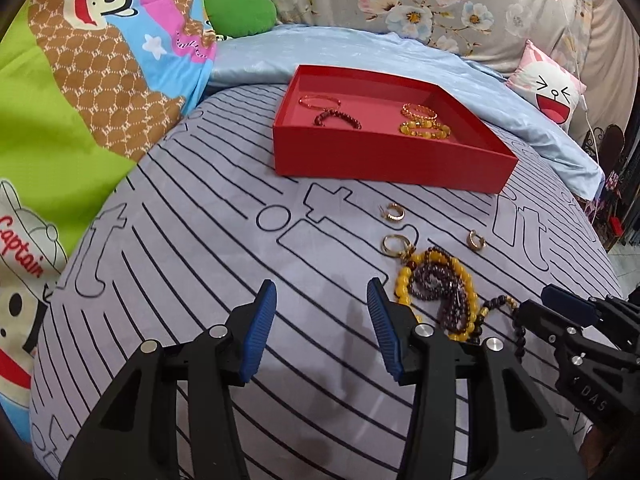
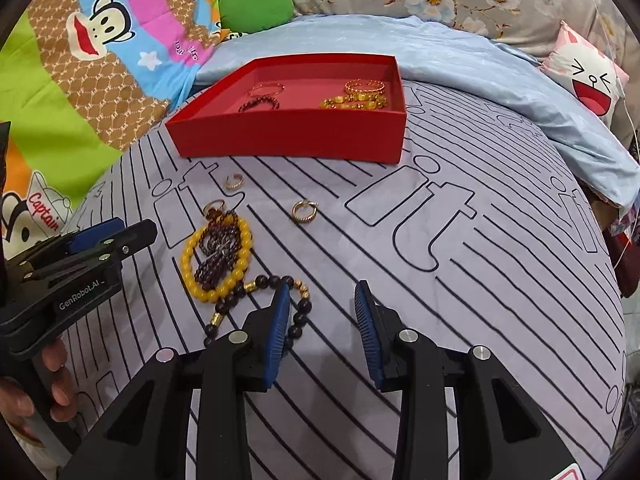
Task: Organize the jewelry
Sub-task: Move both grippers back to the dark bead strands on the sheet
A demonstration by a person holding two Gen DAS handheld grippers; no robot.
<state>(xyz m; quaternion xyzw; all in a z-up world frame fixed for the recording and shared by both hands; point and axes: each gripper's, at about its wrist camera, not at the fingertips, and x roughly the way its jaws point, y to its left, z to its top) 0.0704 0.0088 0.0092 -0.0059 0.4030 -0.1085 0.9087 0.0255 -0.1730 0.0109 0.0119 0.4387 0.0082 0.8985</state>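
Note:
A red tray (image 1: 380, 160) (image 2: 288, 136) sits on the striped bed cover and holds several bracelets (image 1: 426, 126) (image 2: 356, 98). In front of it lie three gold hoop earrings (image 1: 394, 212) (image 2: 303, 211), a yellow bead bracelet (image 1: 404, 284) (image 2: 224, 290) tangled with a dark purple bead strand (image 1: 440, 288) (image 2: 218, 258), and a dark bead bracelet with gold beads (image 2: 260, 284) (image 1: 498, 304). My left gripper (image 1: 322, 304) is open and empty, just left of the tangle. My right gripper (image 2: 322, 300) is open and empty, its left finger (image 2: 280, 320) over the dark bracelet.
A cartoon monkey blanket (image 1: 100, 80) lies at the left. A light blue quilt (image 1: 400, 60) and a pink cushion (image 1: 548, 84) lie behind the tray. The striped cover (image 2: 440, 280) stretches to the right.

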